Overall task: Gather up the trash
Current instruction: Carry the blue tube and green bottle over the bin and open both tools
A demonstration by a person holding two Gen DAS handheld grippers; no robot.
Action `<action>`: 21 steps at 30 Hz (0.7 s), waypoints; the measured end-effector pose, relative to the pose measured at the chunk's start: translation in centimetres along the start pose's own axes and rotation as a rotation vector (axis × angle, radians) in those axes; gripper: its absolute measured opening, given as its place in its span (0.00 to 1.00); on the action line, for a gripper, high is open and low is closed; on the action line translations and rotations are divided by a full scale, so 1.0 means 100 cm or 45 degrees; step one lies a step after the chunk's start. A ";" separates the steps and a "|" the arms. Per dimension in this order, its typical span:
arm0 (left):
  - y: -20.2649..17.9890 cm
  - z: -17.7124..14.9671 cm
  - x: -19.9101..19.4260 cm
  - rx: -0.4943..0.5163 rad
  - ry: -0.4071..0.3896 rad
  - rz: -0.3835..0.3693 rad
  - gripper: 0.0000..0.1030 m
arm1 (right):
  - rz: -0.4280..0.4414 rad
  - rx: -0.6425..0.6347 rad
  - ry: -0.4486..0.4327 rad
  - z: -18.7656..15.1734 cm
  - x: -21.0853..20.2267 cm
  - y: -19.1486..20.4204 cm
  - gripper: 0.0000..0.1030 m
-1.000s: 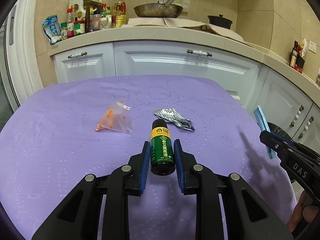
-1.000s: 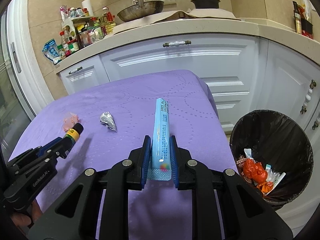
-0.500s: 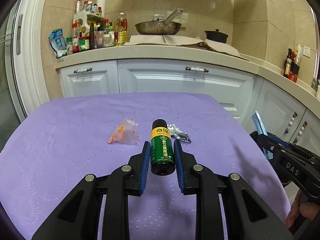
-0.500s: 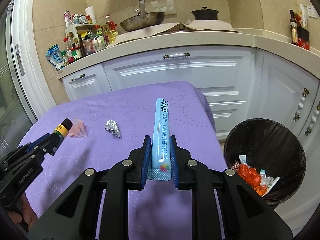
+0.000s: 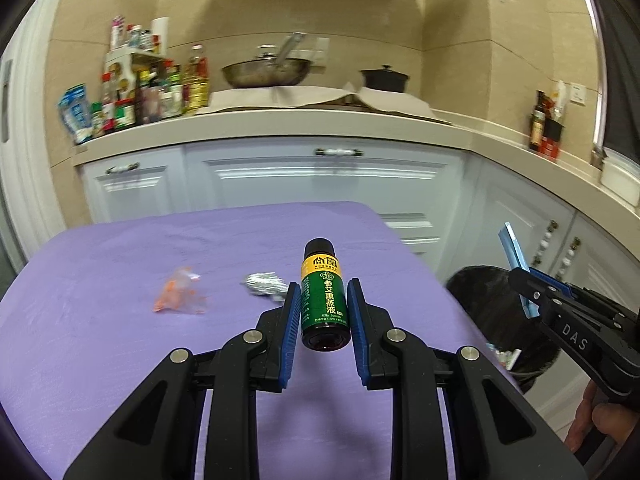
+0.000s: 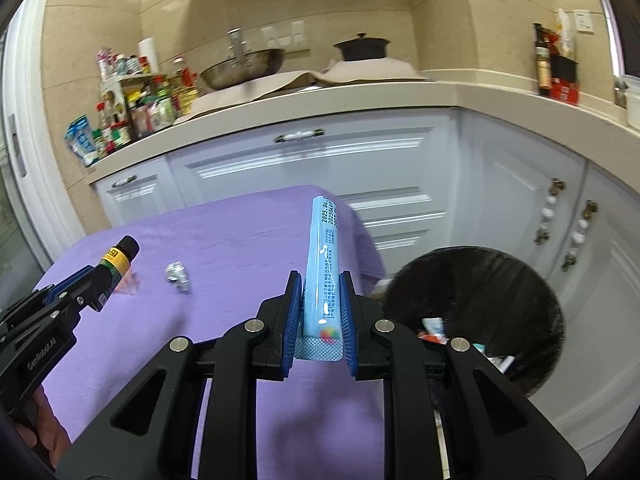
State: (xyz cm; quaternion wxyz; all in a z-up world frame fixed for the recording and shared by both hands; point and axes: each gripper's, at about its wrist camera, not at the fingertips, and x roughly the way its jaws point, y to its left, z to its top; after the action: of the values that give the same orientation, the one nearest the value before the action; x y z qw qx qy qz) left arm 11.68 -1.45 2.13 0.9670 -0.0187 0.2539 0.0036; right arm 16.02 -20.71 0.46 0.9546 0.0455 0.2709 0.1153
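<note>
- Left claw is clamped on a small green-labelled bottle, pads on the label, black cap pointing away from the hand, held above the purple-covered table.
- Right claw is clamped on a light blue stick pack near its crimped lower end; most of the pack sticks out past the pads.
- Bottle: looks rigid and smooth, likely glass (fragile if it falls from height). The mid-body grip looks sound.
- Stick pack: light, thin film, flexes easily. The long free end could catch the bin rim.
- Still on the table: a crumpled foil wrapper and a clear plastic bit with orange spots, well apart from each other. Both look feather-light and flat, so a pinch at a raised crease seems best.
- Black-lined trash bin stands on the floor just past the table's right edge, some trash already inside.
- Room: open gap between table edge and the white cabinets; bin mouth is wide and clear from above.
- Judgement: drop the stick pack first, since the right claw is nearer the bin.
</note>
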 end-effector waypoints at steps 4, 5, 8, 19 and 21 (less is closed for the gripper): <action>-0.028 0.002 0.006 0.037 0.000 -0.070 0.24 | -0.061 0.029 -0.020 0.002 -0.007 -0.024 0.18; -0.034 0.003 0.008 0.043 0.001 -0.085 0.24 | -0.083 0.034 -0.025 0.003 -0.008 -0.032 0.18; -0.054 0.005 0.013 0.069 -0.002 -0.129 0.24 | -0.146 0.048 -0.039 0.004 -0.012 -0.053 0.18; -0.126 0.010 0.038 0.180 -0.015 -0.255 0.24 | -0.303 0.112 -0.046 0.002 -0.010 -0.122 0.18; -0.136 0.010 0.043 0.190 -0.012 -0.271 0.24 | -0.318 0.118 -0.047 0.003 -0.008 -0.130 0.18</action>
State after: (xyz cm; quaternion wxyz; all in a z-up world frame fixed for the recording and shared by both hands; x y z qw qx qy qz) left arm 16.14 -15.05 1.34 0.9618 0.0267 0.2455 -0.1178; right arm 18.04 -33.48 -0.85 0.9632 0.0576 0.2617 -0.0180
